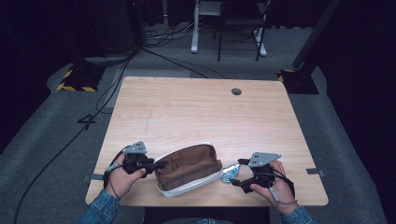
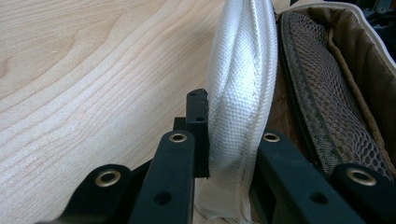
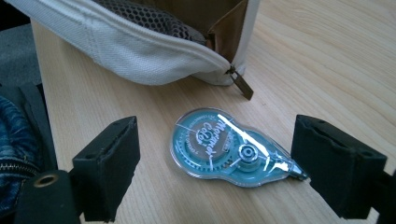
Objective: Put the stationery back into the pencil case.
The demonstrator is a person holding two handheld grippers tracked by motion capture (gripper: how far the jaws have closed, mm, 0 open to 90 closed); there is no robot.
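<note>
The left gripper (image 2: 224, 154) pinches the white rim of the pouch (image 1: 188, 169), jaws clamped on the fabric wall; the mesh-lined inside lies just right of them, bare table (image 2: 84, 84) to their left. The right gripper (image 3: 215, 163) stands spread wide, its jaws either side of the correction tape dispenser (image 3: 229, 148) without touching it. The dispenser lies flat just beside the pouch's zipper pull (image 3: 243, 86), near the table's front edge, with open wood beyond.

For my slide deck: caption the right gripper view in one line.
Open right claw straddles a teal correction tape dispenser lying on the wooden table beside an unzipped white pouch.
</note>
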